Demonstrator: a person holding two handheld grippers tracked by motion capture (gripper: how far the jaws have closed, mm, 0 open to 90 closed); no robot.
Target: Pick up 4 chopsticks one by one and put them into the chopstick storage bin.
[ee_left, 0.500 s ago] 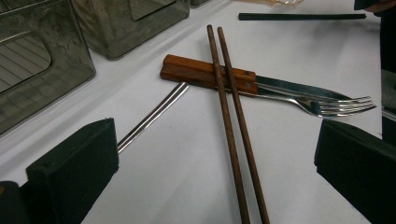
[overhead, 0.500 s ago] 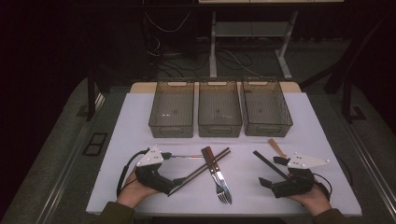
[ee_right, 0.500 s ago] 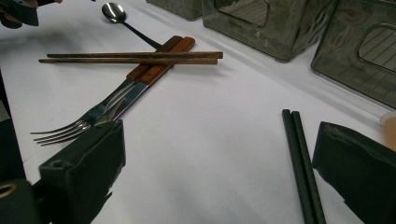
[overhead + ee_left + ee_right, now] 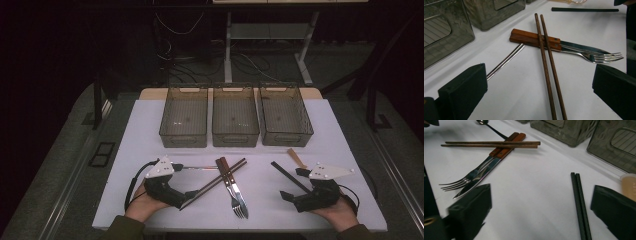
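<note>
both grippers sat wide open on the white table point(image 4: 150, 125), nothing in either. the left gripper point(image 4: 187, 196) was pointed right at the brown chopsticks point(image 4: 546, 62), which lay side by side across the wooden handles of the knife and fork point(image 4: 536, 41), so one end was propped up a little. they looked light, stiff and thin, likely to roll or split apart if pinched off centre, so i'd have taken both together near the middle, clear of the fork. the right gripper point(image 4: 286, 196) had the black chopsticks point(image 4: 581, 210) between its jaws, flat on the table, probably slicker. three bins point(image 4: 235, 120) waited behind
</note>
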